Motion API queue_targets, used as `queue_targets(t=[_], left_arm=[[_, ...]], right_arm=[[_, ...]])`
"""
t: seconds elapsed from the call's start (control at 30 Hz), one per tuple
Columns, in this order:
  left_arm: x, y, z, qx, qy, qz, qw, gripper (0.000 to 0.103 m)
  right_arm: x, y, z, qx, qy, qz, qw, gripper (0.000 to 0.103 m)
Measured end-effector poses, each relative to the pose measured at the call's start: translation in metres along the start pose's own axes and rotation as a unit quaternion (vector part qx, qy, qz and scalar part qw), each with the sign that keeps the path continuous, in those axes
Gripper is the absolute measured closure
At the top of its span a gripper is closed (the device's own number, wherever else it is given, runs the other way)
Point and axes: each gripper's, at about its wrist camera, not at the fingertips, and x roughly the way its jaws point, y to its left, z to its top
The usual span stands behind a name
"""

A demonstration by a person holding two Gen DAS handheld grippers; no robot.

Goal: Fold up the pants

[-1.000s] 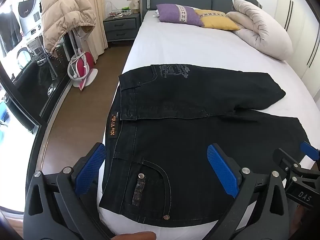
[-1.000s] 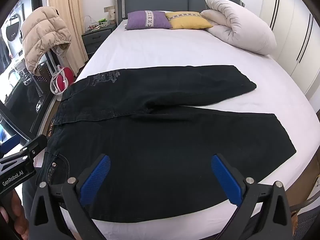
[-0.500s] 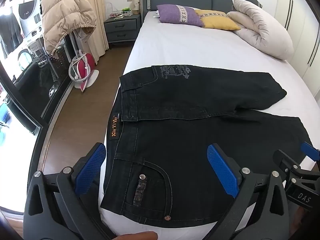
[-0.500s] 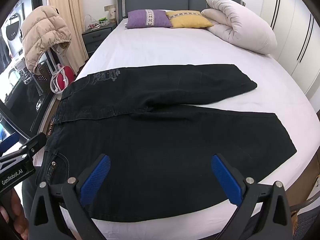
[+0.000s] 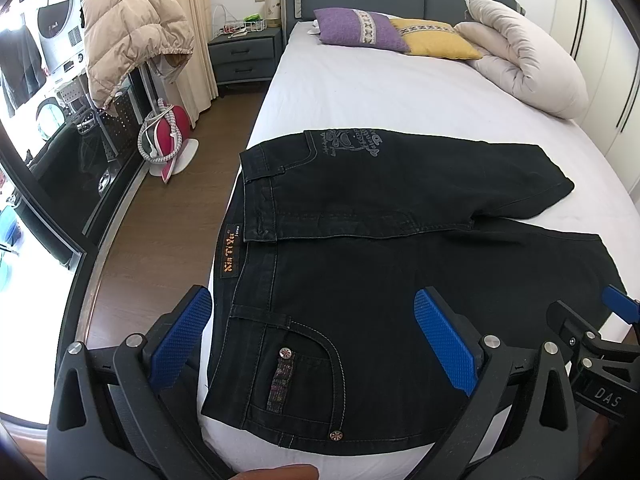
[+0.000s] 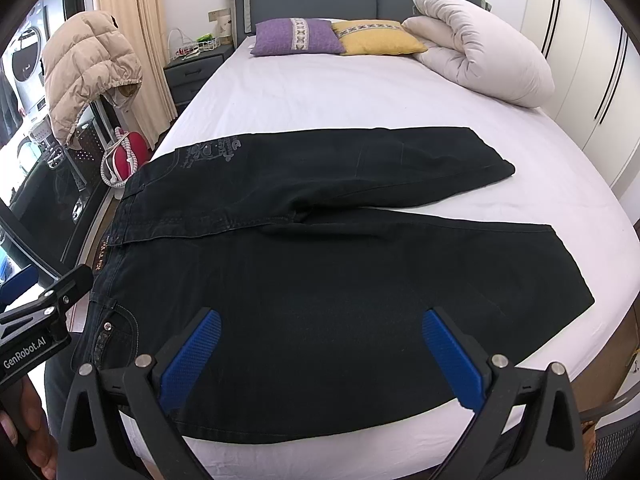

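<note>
Still no real change: pants flat, both jaws wide.

"DAS" on the right gripper, "GenRobot.AI" on the left gripper, waistband patch lettering unclear

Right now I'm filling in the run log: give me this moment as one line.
stage: pre-fold | pants: flat on bed, legs apart | left gripper: jaws open, above waist | right gripper: jaws open, above near leg

left gripper: black frame, silver screws | fingers: blue textured pads
</note>
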Motion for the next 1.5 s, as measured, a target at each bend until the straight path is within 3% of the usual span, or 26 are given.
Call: queue_targets(t=[1.5], left_arm=[[0.0008, -0.0004, 0.0013, 0.0, 0.002, 0.001, 1.0, 0.0]], right_arm=[[0.0018, -0.0016, -0.0014, 0.002, 0.003, 0.003, 1.0, 0.0]])
